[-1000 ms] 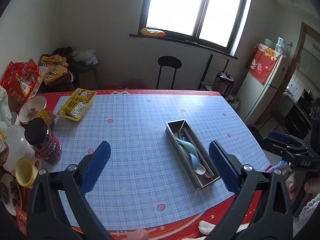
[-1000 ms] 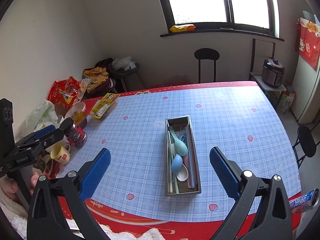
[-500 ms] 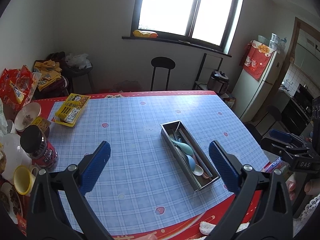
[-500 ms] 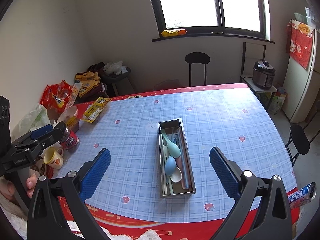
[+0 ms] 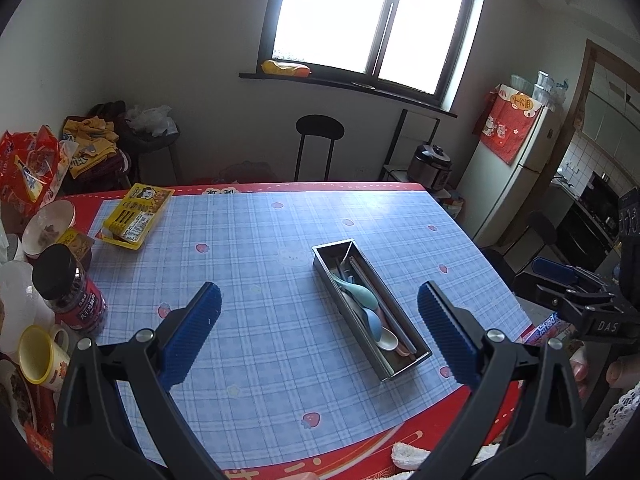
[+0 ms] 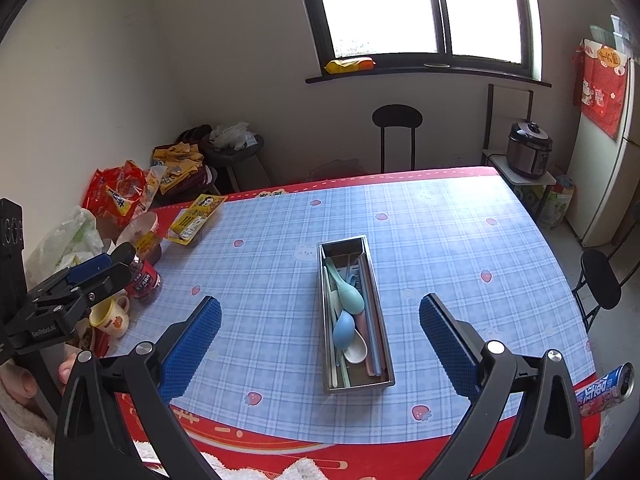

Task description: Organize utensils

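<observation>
1. We hold the left gripper (image 5: 319, 334) above the near edge of the table (image 5: 256, 240), which is covered in a blue checked cloth with a red border; its jaws stand wide apart with nothing between them.
2. Our right gripper (image 6: 320, 336) hovers over the same edge, jaws equally wide and holding nothing.
3. The long rectangular stainless-steel utensil tray (image 6: 384, 356) sits on the table near its middle, seen between the right gripper's blue pads (image 6: 192, 346).
4. Inside the tray lie a teal spoon (image 6: 347, 289), a light blue spoon (image 6: 344, 330), a white spoon (image 6: 357, 351) and several pastel chopsticks (image 6: 372, 320), all lengthwise.
5. Along the table's left side stand a dark-lidded red jar (image 5: 70, 294), a yellow mug (image 5: 40, 354) and a yellow snack packet (image 5: 138, 216).
</observation>
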A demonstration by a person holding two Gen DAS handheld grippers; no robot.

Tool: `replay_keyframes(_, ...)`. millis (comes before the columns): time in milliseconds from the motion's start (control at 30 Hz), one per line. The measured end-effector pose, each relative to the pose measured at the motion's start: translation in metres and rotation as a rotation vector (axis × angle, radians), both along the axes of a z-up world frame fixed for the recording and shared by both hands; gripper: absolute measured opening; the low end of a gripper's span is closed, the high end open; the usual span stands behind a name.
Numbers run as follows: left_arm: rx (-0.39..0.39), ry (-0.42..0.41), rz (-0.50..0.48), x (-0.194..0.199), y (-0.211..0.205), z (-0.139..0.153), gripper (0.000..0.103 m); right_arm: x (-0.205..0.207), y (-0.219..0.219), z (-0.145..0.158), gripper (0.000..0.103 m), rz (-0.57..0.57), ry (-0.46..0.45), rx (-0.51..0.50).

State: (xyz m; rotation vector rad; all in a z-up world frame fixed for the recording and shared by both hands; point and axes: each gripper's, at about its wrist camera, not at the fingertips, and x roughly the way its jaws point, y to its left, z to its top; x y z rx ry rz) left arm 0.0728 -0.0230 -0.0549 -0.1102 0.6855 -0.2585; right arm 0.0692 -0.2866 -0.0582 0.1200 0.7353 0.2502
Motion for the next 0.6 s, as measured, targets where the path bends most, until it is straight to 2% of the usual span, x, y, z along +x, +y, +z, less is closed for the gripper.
replay_keyframes(600, 0.024, -0.009, 0.008, -0.0019, -0.0033, 0.004, 0.097, -0.0024, -0.002, -0.0012, 0.097, -0.015, -0.011, -0.021)
